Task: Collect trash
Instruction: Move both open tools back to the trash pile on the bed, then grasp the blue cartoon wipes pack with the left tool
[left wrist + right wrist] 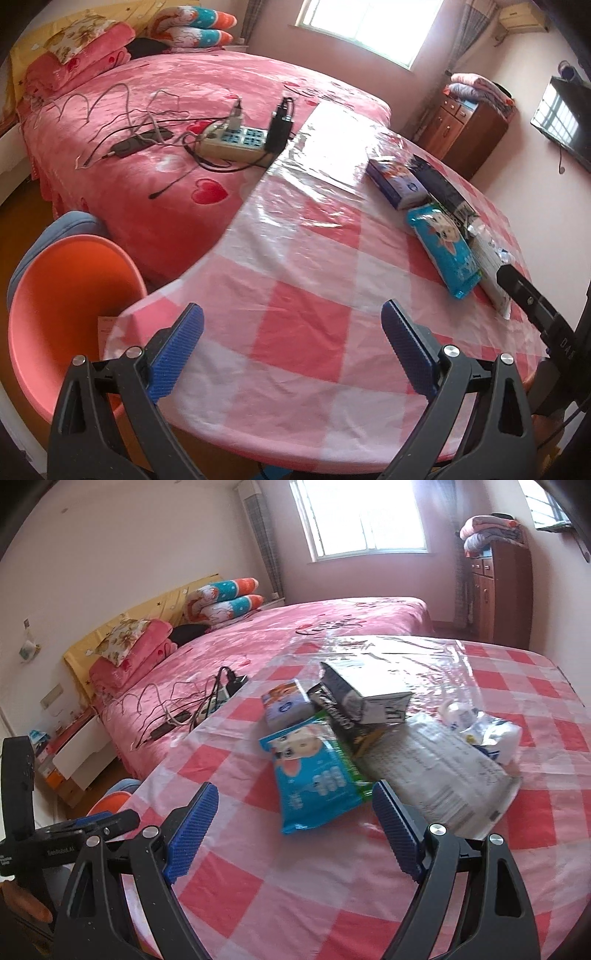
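Nearest in the left wrist view, the left gripper (291, 325) hangs over the near edge of the table (303, 258), its blue pads spread wide with only bare checked cloth between them. The table's rim curves away just below and to the left of the pads. Past that rim, low on the left, stands an orange bin (62, 314), its mouth tilted toward the camera and a slip of paper inside. A broad stretch of plastic-covered cloth lies free ahead of this gripper, up to the far edge where the table meets the bed (147, 147).

In the right wrist view, the right gripper (293, 805) is also spread wide and holds nothing. The near end of a blue wipes pack (314, 775) lies on the cloth between its pads, not touched by either. Just right of the pack, a clear printed bag (443, 771) lies flat, its near edge close beside the right pad. Behind these the trash is heaped together: a dark wrapper (343, 723) under a grey box (369, 694), a small tissue pack (288, 705) to the left, and crumpled plastic (487, 731) to the right. The cloth right of the heap is free to the table's edge.

Farther off, a power strip (236, 140) and tangled cables (122, 110) lie on the bed close to the table's edge. A cabinet (498, 594) stands by the far wall.
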`<state>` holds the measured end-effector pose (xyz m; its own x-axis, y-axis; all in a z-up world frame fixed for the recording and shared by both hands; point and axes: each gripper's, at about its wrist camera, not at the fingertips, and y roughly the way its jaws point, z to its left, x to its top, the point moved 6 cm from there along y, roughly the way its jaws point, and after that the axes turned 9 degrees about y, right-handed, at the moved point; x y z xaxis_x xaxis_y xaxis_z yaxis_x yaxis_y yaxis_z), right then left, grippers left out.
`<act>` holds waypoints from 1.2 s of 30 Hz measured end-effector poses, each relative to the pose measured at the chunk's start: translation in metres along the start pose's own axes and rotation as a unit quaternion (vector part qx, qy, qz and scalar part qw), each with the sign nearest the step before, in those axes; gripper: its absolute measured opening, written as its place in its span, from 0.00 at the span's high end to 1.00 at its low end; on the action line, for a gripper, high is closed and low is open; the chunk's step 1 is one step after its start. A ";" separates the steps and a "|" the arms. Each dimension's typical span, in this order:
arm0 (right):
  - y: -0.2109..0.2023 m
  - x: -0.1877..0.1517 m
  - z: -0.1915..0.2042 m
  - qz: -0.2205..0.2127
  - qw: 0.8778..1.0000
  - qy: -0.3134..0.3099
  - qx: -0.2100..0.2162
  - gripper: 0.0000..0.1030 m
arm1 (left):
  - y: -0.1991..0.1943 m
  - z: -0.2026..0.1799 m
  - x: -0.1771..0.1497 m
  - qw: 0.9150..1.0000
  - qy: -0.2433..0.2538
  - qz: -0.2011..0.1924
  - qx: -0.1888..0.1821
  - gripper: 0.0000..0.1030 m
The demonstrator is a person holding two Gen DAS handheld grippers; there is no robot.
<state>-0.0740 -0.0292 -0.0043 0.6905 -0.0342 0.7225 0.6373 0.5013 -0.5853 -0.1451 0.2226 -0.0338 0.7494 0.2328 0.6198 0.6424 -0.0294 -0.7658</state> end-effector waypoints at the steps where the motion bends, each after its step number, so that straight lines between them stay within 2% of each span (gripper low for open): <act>1: -0.002 0.001 -0.004 -0.003 1.000 0.001 -0.003 0.18 | 0.001 -0.004 0.001 1.000 0.003 0.001 -0.001 0.06; 7: -0.005 0.007 -0.024 -0.008 1.000 0.014 -0.013 0.18 | 0.006 -0.026 0.005 1.000 0.020 0.006 0.001 0.06; 15: -0.015 0.015 -0.070 -0.011 0.997 0.069 -0.021 0.18 | 0.012 -0.056 0.012 0.999 0.044 0.011 -0.004 0.06; 23: -0.024 0.025 -0.121 -0.008 0.990 0.136 -0.026 0.18 | 0.020 -0.089 0.032 0.999 0.027 0.014 -0.042 0.06; 29: -0.019 0.028 -0.142 0.021 0.986 0.163 -0.010 0.18 | 0.041 -0.119 0.044 0.997 0.017 0.033 -0.070 0.06; 36: -0.011 0.024 -0.143 0.050 0.986 0.161 0.007 0.18 | 0.067 -0.149 0.053 0.996 0.022 0.049 -0.072 0.06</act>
<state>-0.0153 -0.1588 -0.0332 0.8237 -0.2565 0.5057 0.5577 0.5280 -0.6405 -0.0383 0.0878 -0.0269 0.8142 0.1791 0.5523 0.5794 -0.1901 -0.7926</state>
